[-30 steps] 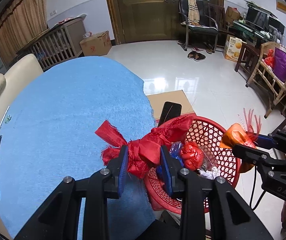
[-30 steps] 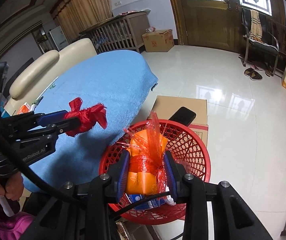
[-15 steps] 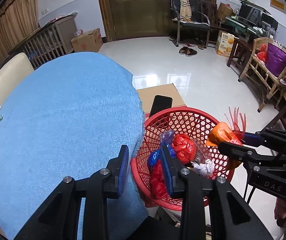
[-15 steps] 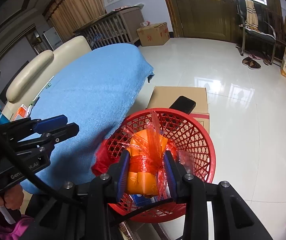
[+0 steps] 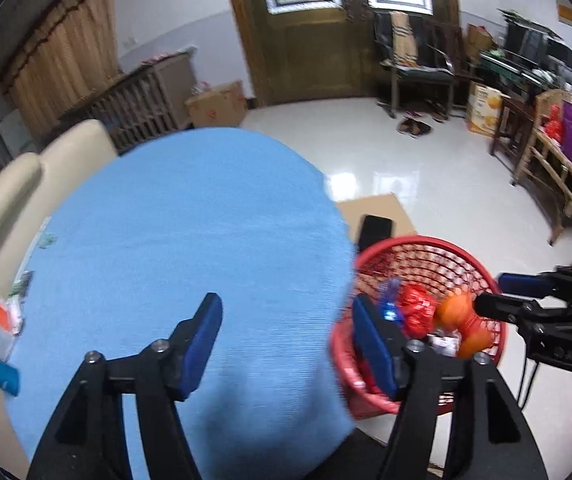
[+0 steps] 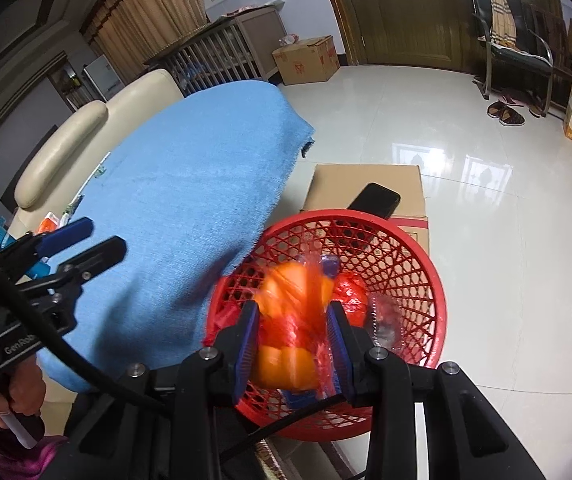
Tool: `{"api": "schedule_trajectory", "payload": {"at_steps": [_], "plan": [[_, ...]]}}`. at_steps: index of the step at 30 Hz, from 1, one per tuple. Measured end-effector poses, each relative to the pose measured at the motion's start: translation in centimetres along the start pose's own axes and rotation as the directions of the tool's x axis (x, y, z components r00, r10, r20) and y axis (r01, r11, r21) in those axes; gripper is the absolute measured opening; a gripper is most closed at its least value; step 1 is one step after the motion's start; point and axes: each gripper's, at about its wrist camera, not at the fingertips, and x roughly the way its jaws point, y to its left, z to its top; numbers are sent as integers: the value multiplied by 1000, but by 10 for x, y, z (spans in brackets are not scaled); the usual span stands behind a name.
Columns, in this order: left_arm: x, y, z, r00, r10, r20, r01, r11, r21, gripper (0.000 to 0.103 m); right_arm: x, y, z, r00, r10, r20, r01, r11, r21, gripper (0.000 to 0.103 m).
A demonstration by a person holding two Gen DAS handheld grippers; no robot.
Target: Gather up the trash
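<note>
Just past the blue cloth's edge, red basket sits.

floor: glossy white tile | door: wooden, stained glass | sofa: cream | curtains: tan

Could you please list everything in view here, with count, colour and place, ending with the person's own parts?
basket: one, red, on the floor beside the table
orange wrapped bundle: one, blurred, over the basket between the right jaws
red bag: one, inside the basket
tablecloth: one, blue, covering the table
cardboard box: one, brown, behind the basket
phone: one, black, on that box
sofa: one, cream, behind the table
slippers: a pair, dark, on the floor
left gripper: black, blue pads, jaws just opened, empty
right gripper: jaws opening around the bundle
hand: one, holding the left gripper
</note>
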Motion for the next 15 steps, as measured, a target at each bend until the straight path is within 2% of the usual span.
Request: {"api": "schedule_trajectory", "payload": {"at_steps": [1,2,9,13,15], "plan": [[-4,7,-1,1000,19,5,-19,1000,-15,70,-1,3,0,1000,-9,7,9,1000,-3,60],[-6,14,-1,1000,29,7,-29,999,-29,70,-3,7,0,1000,-18,20,18,1000,-5,62],[-28,53,-12,993,114,22,-111,987,-115,71,-7,29,0,999,-4,37,4,1000,-10,62],[-49,68,-18,985,158,69,-147,978,-145,79,-21,45,0,992,-45,120,44,999,13,62],[-60,73,-21,977,189,94,-174,974,-147,79,-27,54,-4,986,-68,154,65,998,26,62]]}}
